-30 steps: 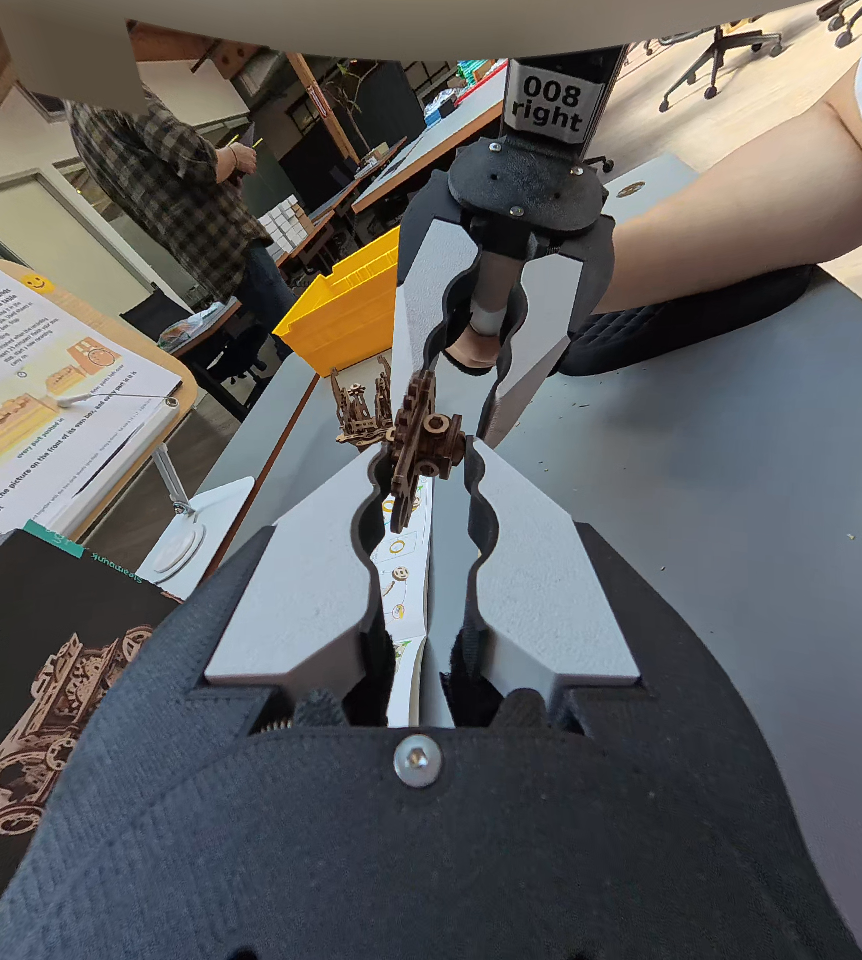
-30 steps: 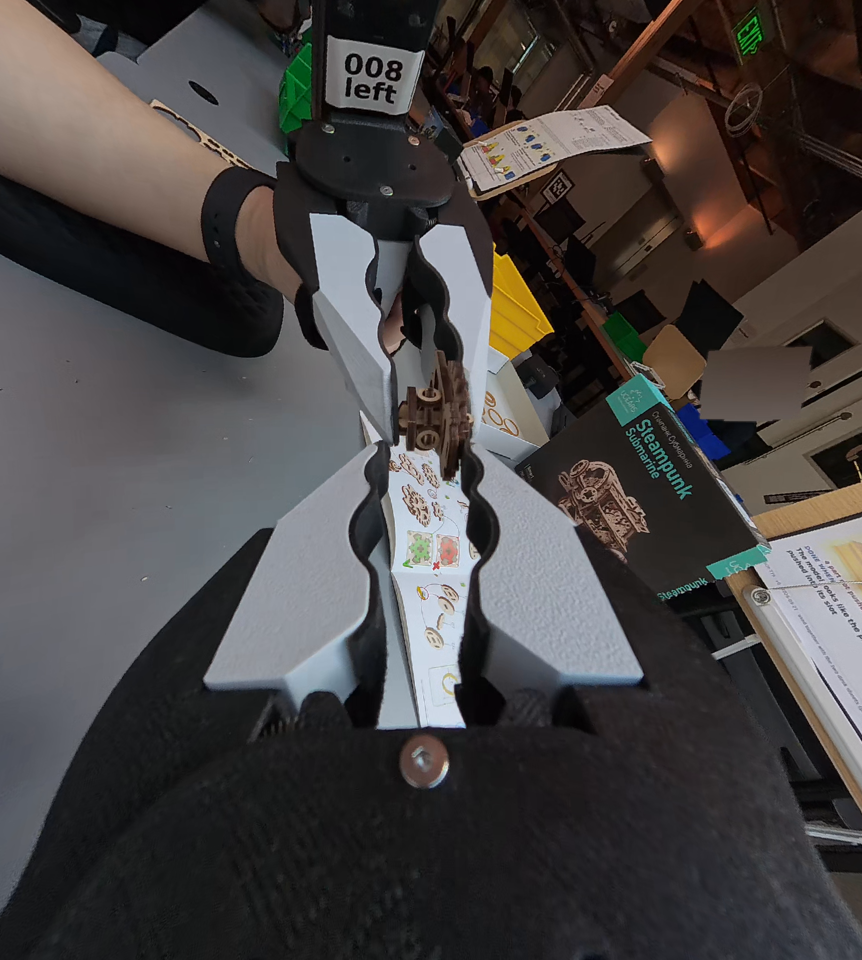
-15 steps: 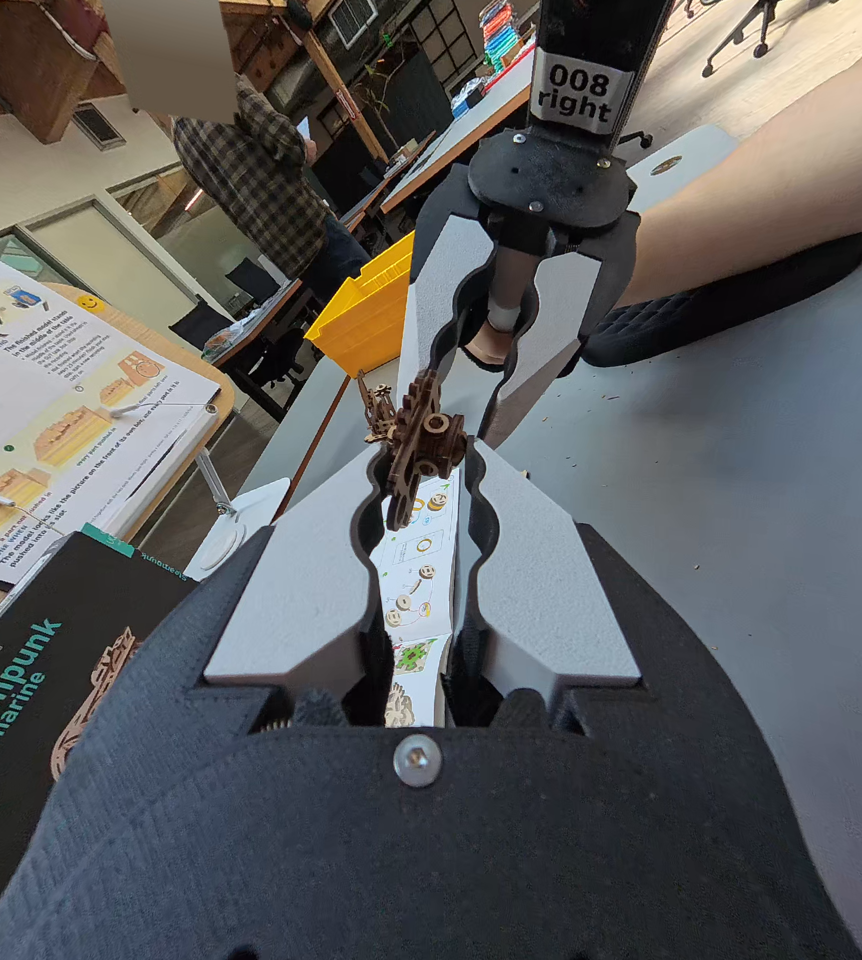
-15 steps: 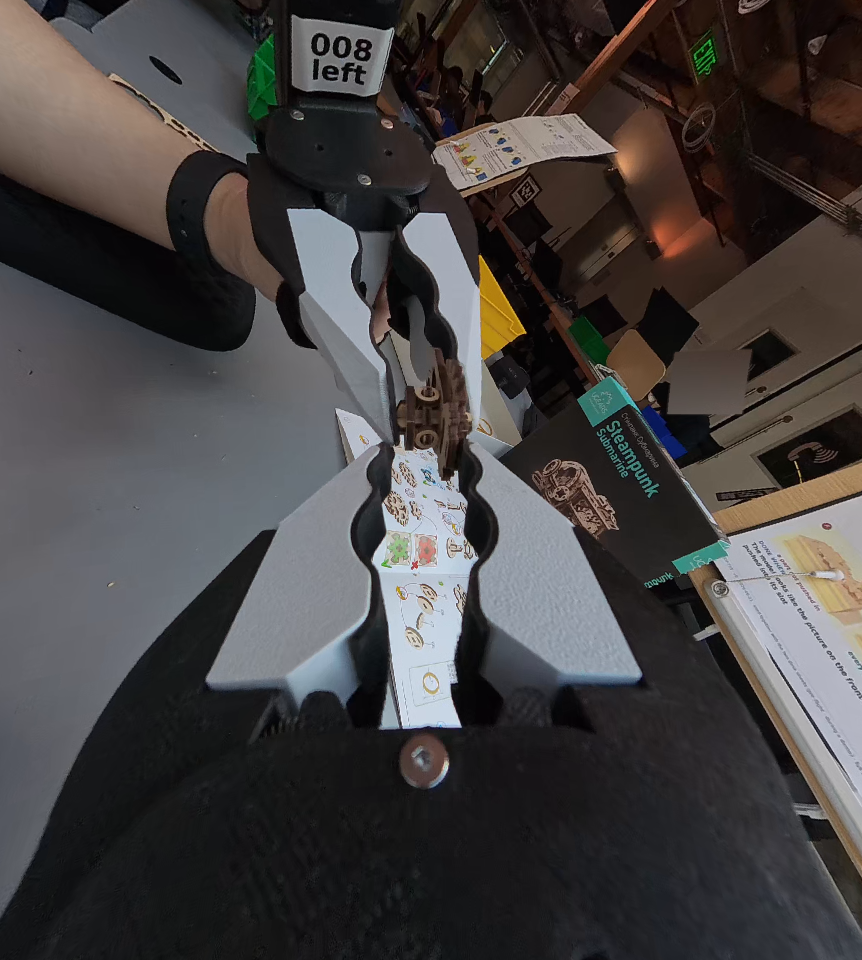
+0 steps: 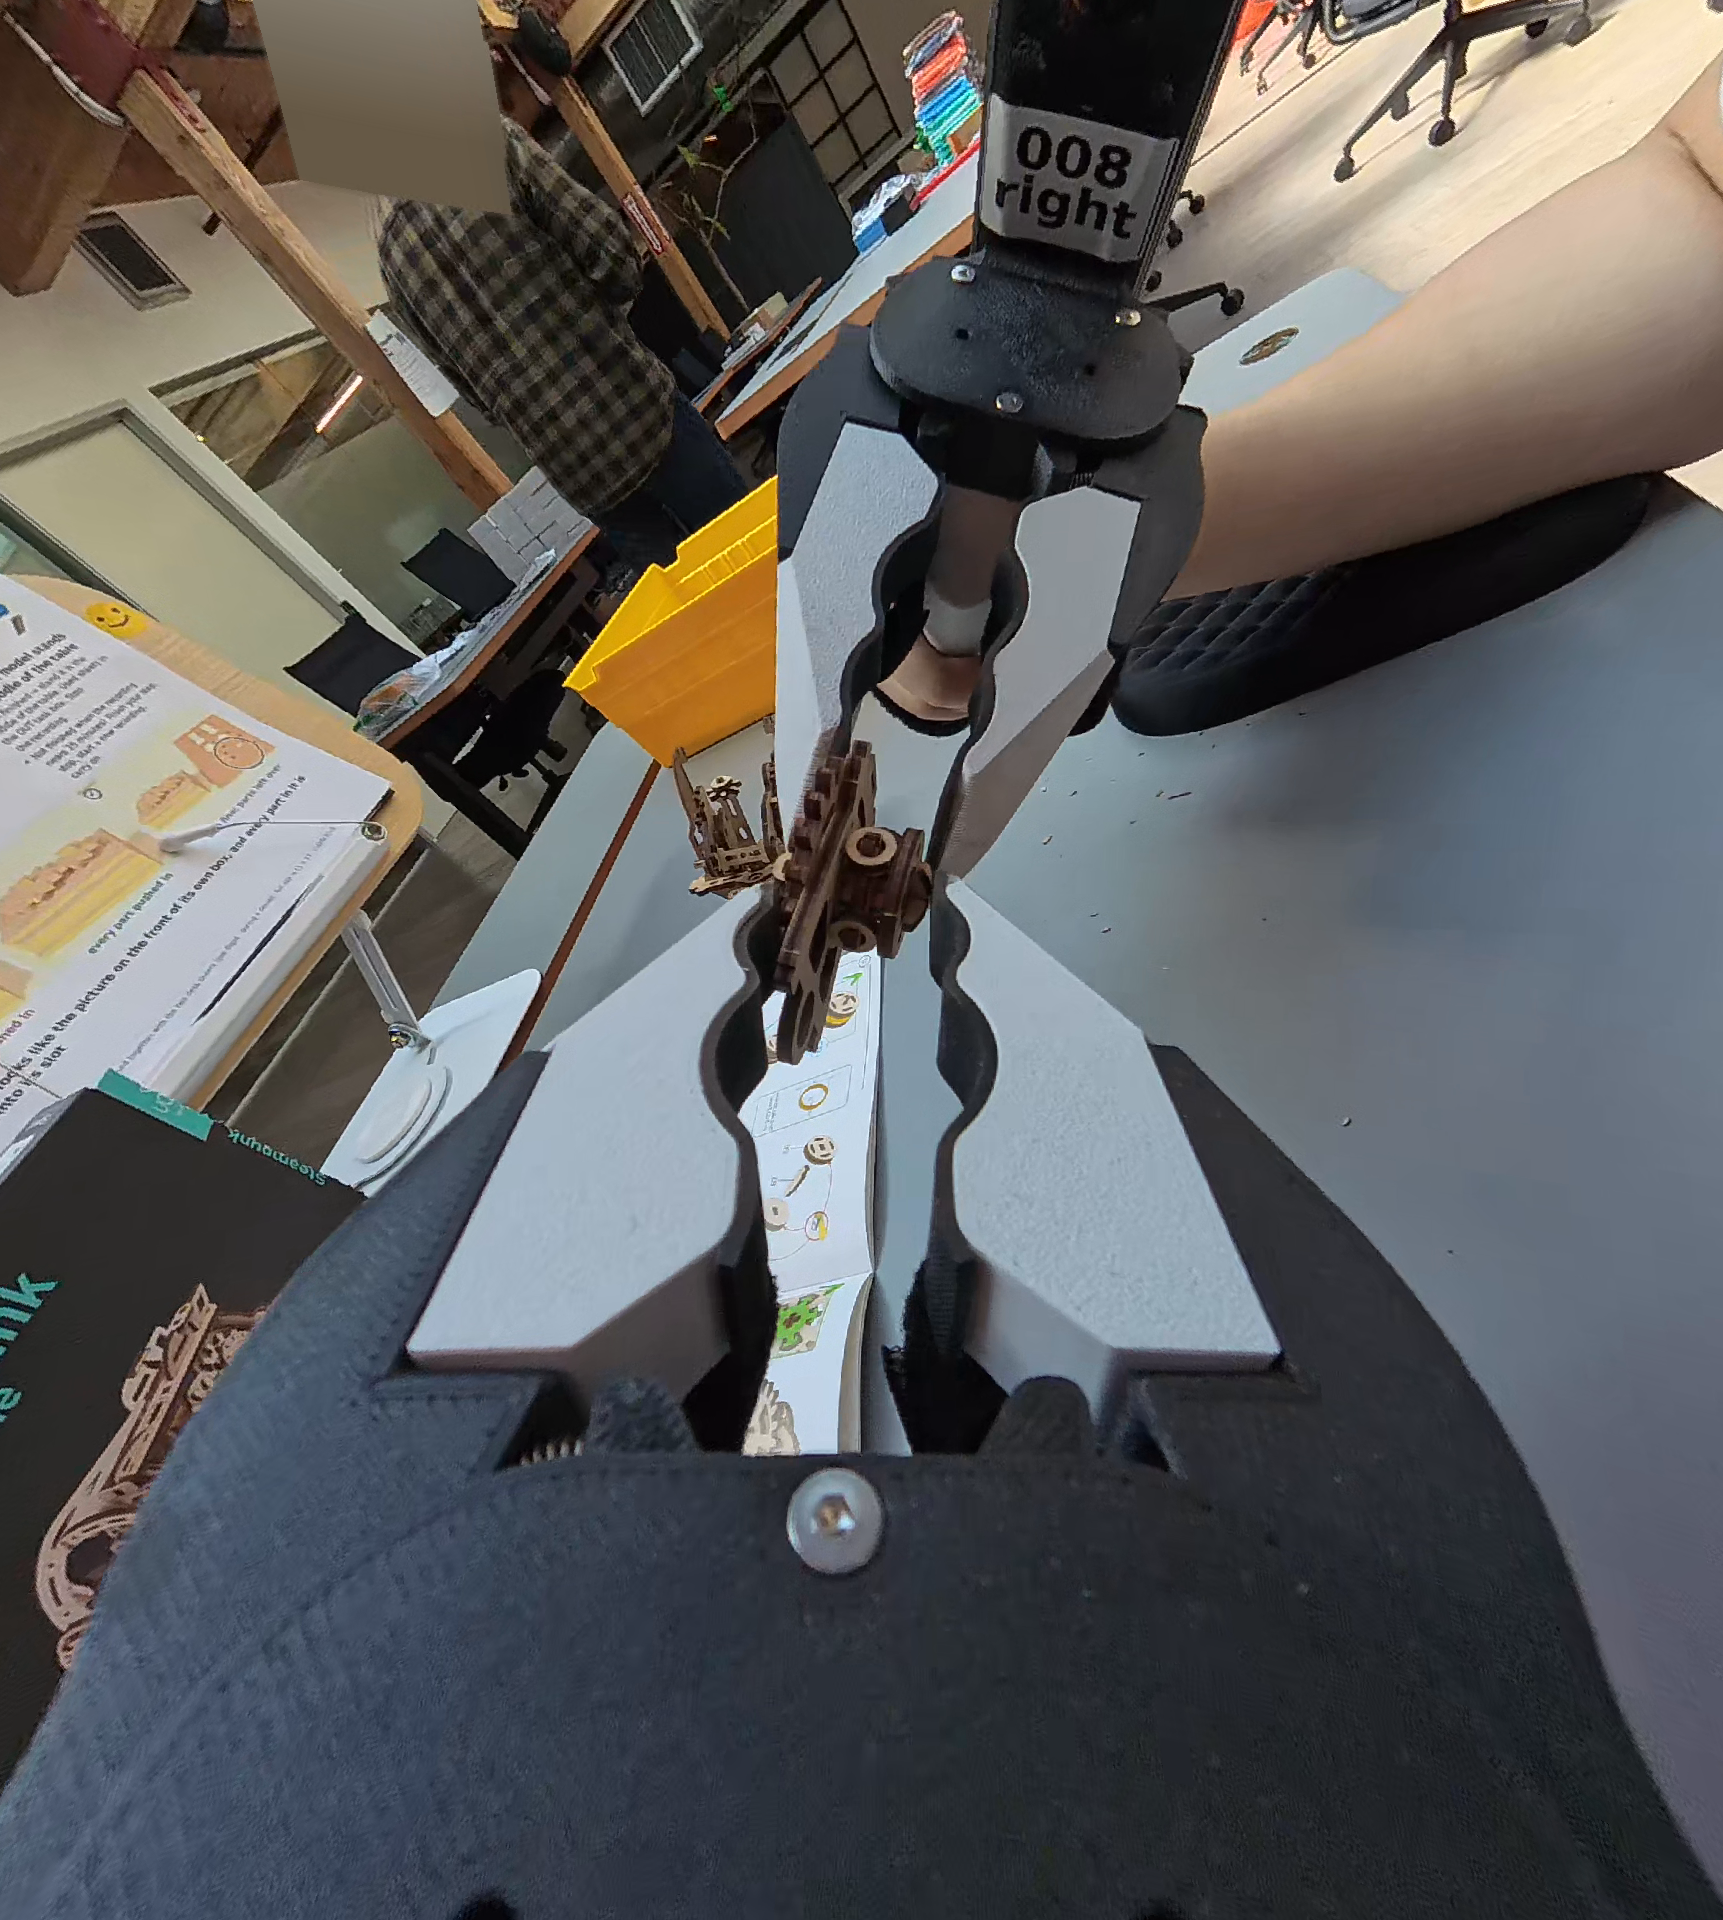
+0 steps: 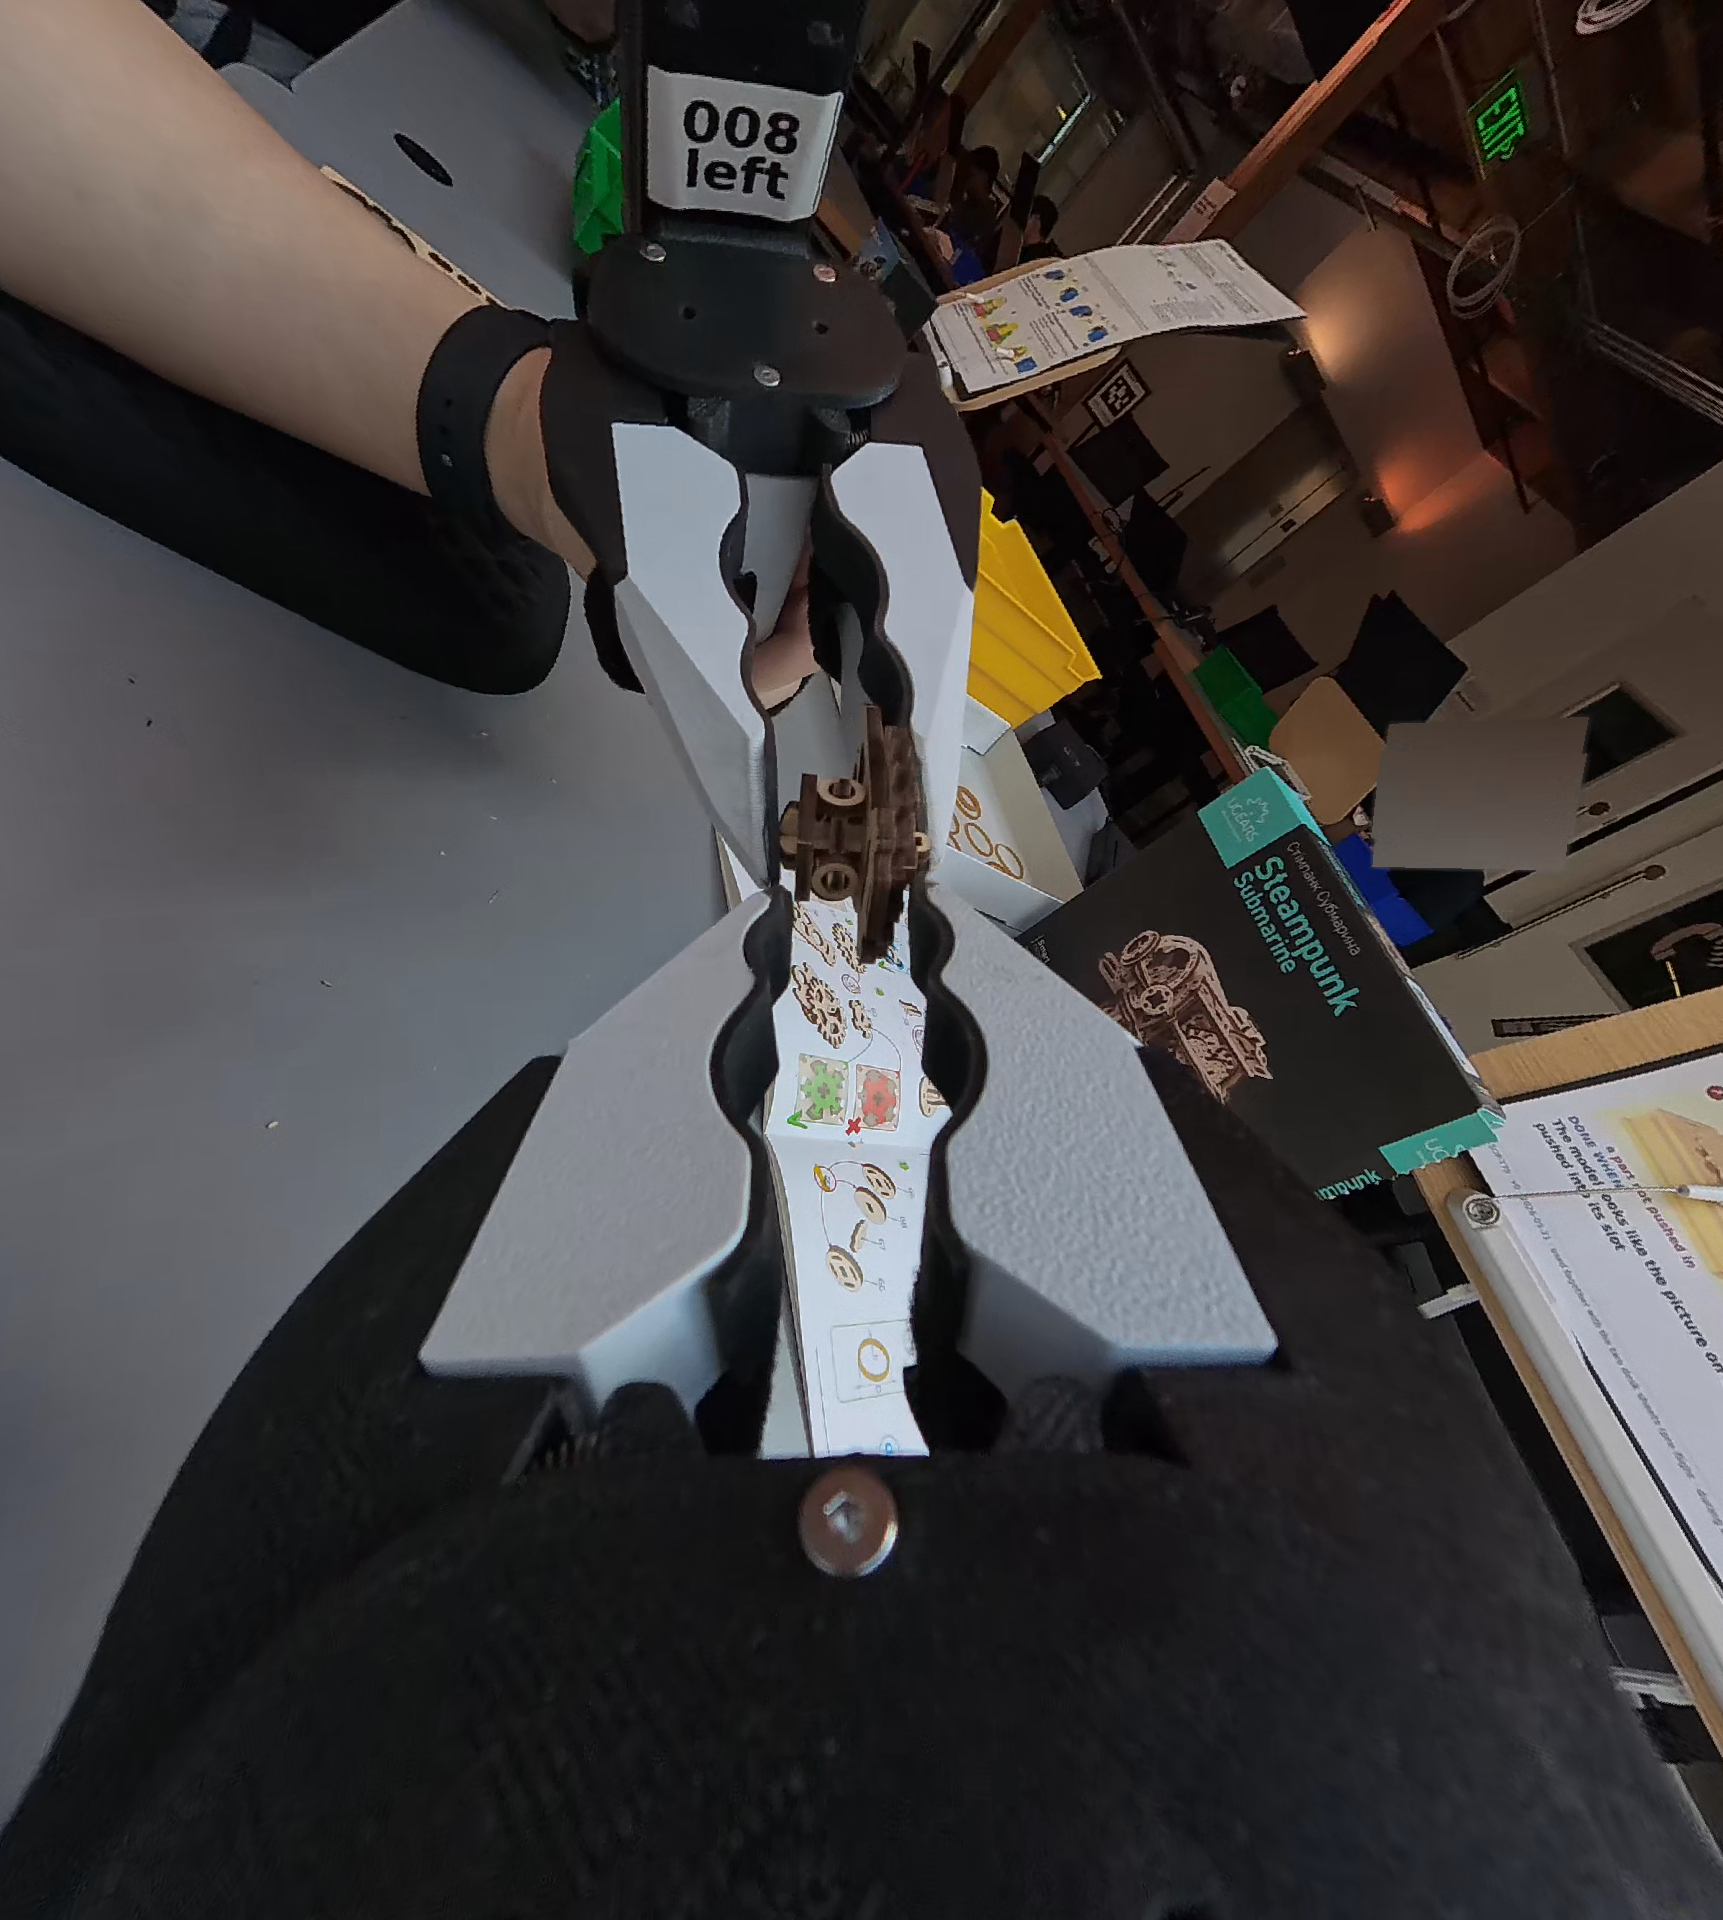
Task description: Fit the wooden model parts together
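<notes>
— Where's the piece?

— The wooden gear assembly (image 5: 841, 883) sits between the tips of my left gripper (image 5: 846, 914) and right gripper (image 6: 852, 894), both clamped on it, tip to tip, above the instruction booklet (image 6: 852, 1195) on the grey worktop (image 5: 1459, 987).

— What's changed?

— The grip is unchanged; the black box (image 6: 1241, 997) has slid lower in my left view.

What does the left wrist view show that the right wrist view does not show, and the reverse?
Only the left wrist view shows a second small wooden assembly standing on the grey table, and a person in a plaid shirt.

Only the right wrist view shows a black wristband and a green bin.

Both show the dark wooden gear assembly between the left gripper and right gripper, the instruction booklet, the black box and the yellow bin.
</notes>
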Tool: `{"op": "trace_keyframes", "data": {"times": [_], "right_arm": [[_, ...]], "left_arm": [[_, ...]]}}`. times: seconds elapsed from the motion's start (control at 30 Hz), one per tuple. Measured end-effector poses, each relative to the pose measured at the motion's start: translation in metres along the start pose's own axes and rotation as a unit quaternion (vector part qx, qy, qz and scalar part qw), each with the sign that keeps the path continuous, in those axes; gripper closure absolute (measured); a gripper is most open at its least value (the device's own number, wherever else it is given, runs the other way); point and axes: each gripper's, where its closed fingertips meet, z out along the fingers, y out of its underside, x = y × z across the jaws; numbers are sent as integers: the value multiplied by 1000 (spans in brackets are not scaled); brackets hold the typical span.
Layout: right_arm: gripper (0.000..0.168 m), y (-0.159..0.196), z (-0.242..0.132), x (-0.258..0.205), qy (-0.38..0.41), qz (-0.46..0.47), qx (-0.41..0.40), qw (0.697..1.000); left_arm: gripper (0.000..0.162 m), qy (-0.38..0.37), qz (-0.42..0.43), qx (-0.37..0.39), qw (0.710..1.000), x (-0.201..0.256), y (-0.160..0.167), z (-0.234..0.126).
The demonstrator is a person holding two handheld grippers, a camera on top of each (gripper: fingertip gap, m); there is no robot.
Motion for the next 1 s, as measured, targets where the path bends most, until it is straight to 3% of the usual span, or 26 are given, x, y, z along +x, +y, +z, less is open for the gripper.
{"op": "trace_keyframes", "data": {"times": [1.0], "right_arm": [[149,2,2,2,13,0,-2,1000]], "left_arm": [[135,-10,2,-6,1000,-2,0,0]]}}
